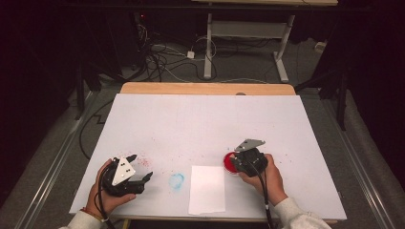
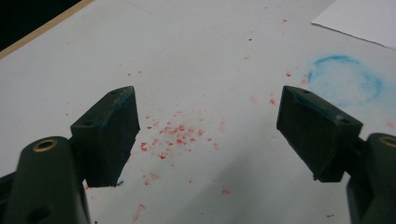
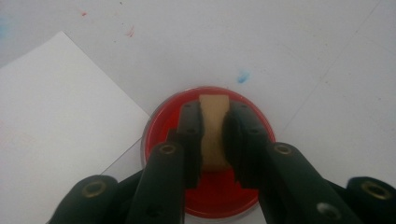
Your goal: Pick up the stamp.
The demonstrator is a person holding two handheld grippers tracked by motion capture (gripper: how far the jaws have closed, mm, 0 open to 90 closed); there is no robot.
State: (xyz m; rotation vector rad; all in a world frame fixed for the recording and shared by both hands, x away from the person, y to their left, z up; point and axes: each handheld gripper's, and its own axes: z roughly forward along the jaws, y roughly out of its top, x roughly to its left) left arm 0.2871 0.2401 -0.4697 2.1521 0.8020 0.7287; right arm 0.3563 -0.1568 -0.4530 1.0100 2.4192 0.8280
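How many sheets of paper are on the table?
1. The paper sheet lies near the table's front edge, between the blue ring stain and the red ink pad.

A blank white rectangular sheet of paper (image 1: pixel 207 189) lies flat on the white tabletop (image 1: pixel 205 124), just left of the right-hand jaws. A smudged ring of blue powder (image 1: pixel 176 181) marks the surface between the sheet and the left-hand jaws, ahead and to the right of them. Scattered red specks (image 2: pixel 175 135) dot the tabletop directly between those spread left jaws.
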